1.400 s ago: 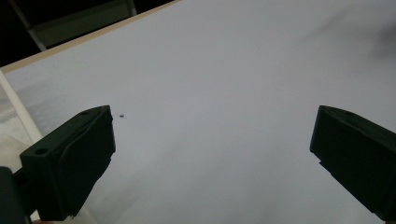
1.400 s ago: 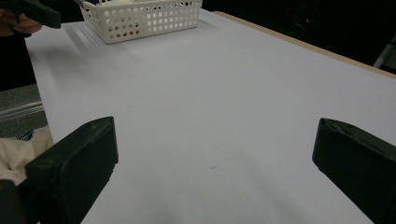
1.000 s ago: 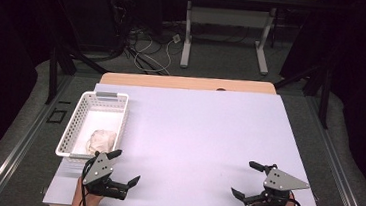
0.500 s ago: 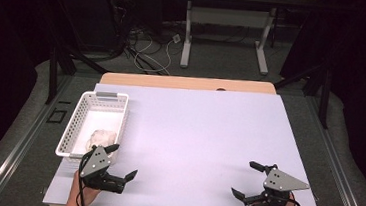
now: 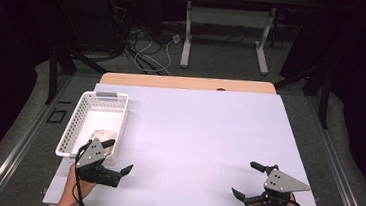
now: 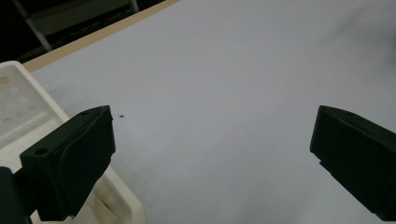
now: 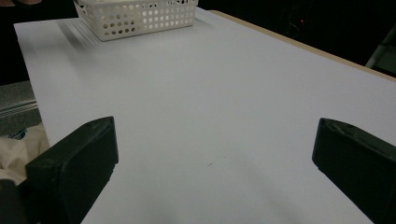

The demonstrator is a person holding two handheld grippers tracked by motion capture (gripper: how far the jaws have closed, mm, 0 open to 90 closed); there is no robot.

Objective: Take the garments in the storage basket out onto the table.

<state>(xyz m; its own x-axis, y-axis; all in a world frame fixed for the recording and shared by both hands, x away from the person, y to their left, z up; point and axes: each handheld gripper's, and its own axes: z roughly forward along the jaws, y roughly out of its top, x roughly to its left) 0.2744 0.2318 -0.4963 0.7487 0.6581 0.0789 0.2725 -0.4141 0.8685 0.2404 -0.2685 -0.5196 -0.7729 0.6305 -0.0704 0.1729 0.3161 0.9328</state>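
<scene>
A white perforated basket [image 5: 85,115] stands at the table's left, with a pale crumpled lump [image 5: 101,135] in its near end. My left gripper [image 5: 118,156] hovers open and empty at the basket's near right corner, one jaw over its rim. In the left gripper view that gripper [image 6: 212,135] has its jaws wide apart over bare table, with the basket [image 6: 18,112] at the left edge. My right gripper [image 5: 246,179] is open and empty near the front right edge. In the right gripper view, my right gripper [image 7: 215,140] faces the distant basket [image 7: 140,16].
A white sheet [image 5: 198,134] covers the wooden table [image 5: 188,83], whose far strip is bare. Beyond the table are floor cables [image 5: 148,45] and another table's legs [image 5: 187,35]. Dark curtains stand at both sides.
My left gripper has shifted a little left and away, toward the basket's near corner. The right gripper has stayed in place.
</scene>
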